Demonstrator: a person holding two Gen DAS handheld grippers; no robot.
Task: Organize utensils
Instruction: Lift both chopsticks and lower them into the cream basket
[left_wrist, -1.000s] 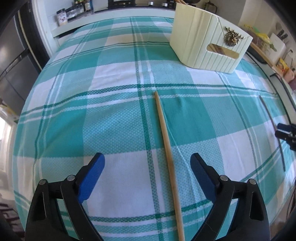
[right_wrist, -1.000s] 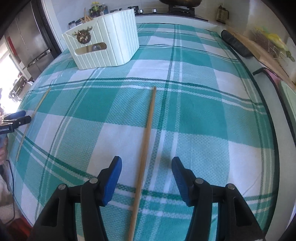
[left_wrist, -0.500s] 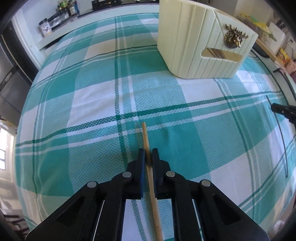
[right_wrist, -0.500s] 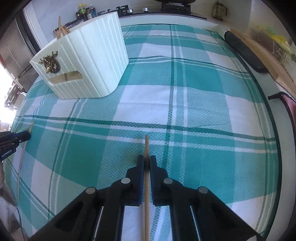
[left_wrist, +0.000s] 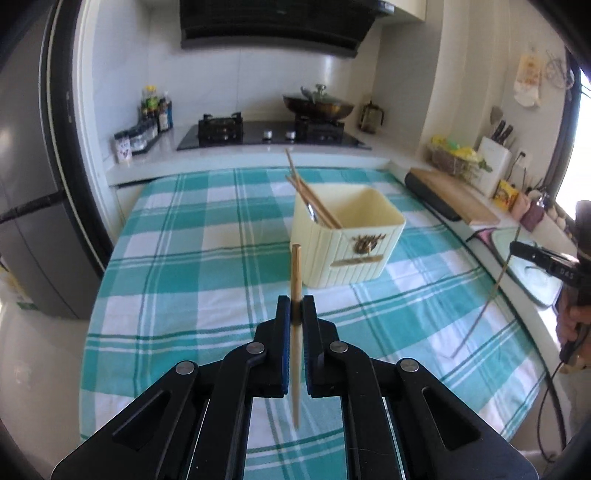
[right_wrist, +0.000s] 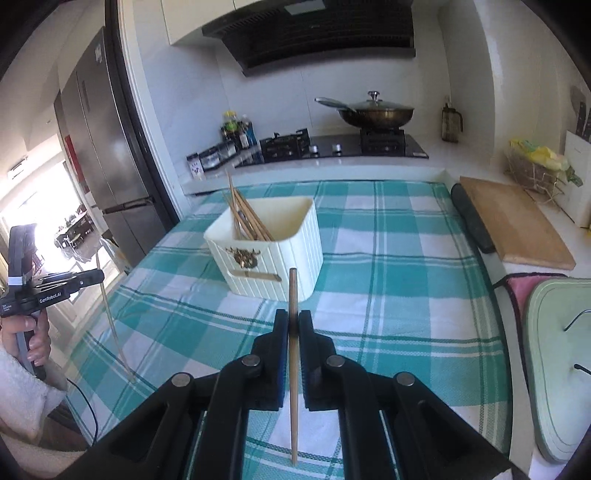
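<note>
My left gripper (left_wrist: 295, 302) is shut on a wooden chopstick (left_wrist: 295, 273) and holds it upright above the checked tablecloth (left_wrist: 177, 266). My right gripper (right_wrist: 293, 317) is shut on a second wooden chopstick (right_wrist: 292, 295), also lifted and upright. A cream ribbed holder (left_wrist: 351, 251) stands ahead of both grippers, with several chopsticks and a spoon leaning in it; it also shows in the right wrist view (right_wrist: 273, 254). Each gripper shows in the other's view, the right one (left_wrist: 517, 249) and the left one (right_wrist: 99, 275), each holding its chopstick.
A gas hob (left_wrist: 273, 131) with a lidded wok (left_wrist: 317, 105) lies behind the table. A wooden board (right_wrist: 513, 221) and a knife block (left_wrist: 493, 168) stand on the right counter. A fridge (right_wrist: 107, 147) stands at the left. A green lid (right_wrist: 557, 362) lies at the right.
Both grippers, shut on their chopsticks on the cloth half a second ago, have lifted them off the table and tilted up. One second ago both were open.
</note>
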